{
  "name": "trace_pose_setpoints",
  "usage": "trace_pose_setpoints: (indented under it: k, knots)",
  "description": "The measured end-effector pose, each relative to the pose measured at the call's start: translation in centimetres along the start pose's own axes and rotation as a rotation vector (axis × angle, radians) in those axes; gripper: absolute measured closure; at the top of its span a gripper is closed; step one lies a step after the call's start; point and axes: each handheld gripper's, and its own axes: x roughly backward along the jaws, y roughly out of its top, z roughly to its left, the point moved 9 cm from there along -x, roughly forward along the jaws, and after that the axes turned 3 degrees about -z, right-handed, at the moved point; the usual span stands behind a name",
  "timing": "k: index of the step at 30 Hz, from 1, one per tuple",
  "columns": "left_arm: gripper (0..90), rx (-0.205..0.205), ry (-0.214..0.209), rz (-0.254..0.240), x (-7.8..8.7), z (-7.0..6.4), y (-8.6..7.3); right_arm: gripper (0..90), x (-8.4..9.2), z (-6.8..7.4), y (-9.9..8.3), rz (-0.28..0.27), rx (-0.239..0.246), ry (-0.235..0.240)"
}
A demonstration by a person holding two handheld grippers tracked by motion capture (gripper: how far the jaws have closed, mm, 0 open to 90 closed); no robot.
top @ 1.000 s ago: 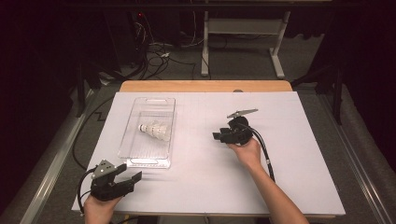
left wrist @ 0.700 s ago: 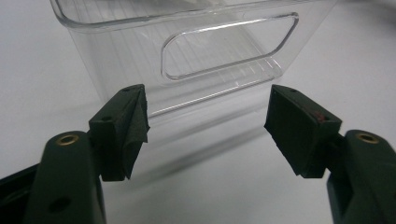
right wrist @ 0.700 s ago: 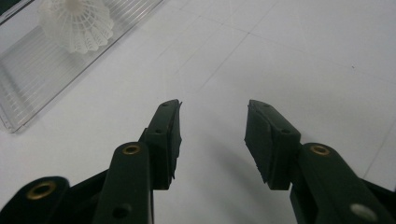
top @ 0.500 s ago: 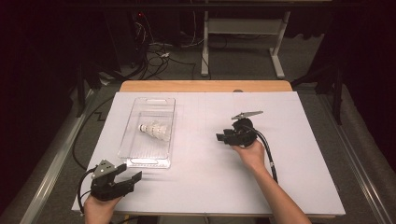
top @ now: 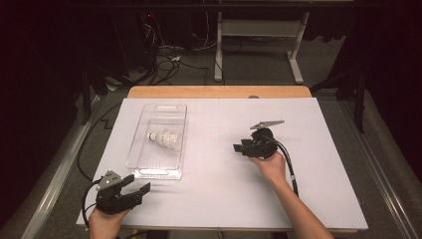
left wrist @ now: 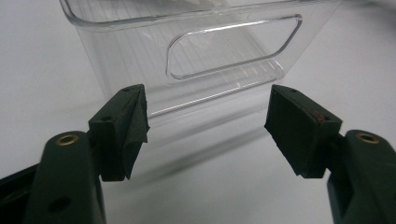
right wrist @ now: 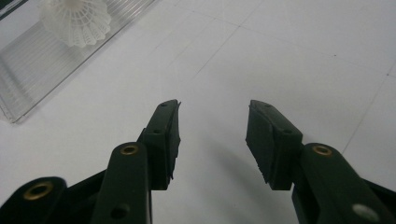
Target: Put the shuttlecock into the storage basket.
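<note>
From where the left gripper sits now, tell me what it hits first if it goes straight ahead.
Most likely the near end wall of the clear tray, the one with the handle cutout. The left gripper has its jaws open and empty, aimed squarely at that wall across bare white table; how far off is hard to judge.

Black jaws, brass screws, grey plates, black cables.

A white shuttlecock [top: 164, 139] lies in a clear ribbed tray [top: 144, 124] on white tabletop [top: 318, 164].

Glossy clear plastic tray [top: 158, 149], white mesh-plastic shuttlecock [top: 165, 140]
</note>
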Motion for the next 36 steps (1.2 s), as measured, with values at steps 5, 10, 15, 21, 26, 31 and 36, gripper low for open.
trace_pose_setpoints:
  k: [5, 10, 15, 21, 26, 31, 36]
  knots:
    - [30.6, 0.002, -0.001, 0.003, 0.0, 0.1, 0.0, 54.6, 0.3, 0.0, -0.3, 0.003, 0.005, -0.001]
    - [30.6, 0.003, 0.002, 0.002, 0.0, 0.2, 0.0, 54.3, 0.7, -0.2, -0.5, 0.000, 0.004, -0.006]
    - [30.6, 0.005, 0.004, 0.002, 0.1, 0.2, 0.0, 54.2, 1.1, -0.3, -0.6, -0.007, 0.006, -0.008]
    - [30.6, 0.007, 0.005, 0.001, 0.1, 0.2, 0.0, 54.2, 1.5, -0.6, -1.0, -0.005, 0.001, -0.012]
    - [30.7, 0.006, 0.004, 0.003, 0.1, 0.2, 0.0, 54.2, 2.0, -0.9, -1.1, -0.011, 0.001, -0.020]
    - [30.6, 0.006, 0.004, 0.002, 0.1, 0.2, 0.0, 54.1, 2.5, -1.0, -1.4, -0.013, 0.001, -0.023]
    - [30.7, 0.006, 0.003, 0.003, 0.0, 0.1, 0.0, 54.0, 2.8, -1.1, -1.6, -0.013, 0.004, -0.027]
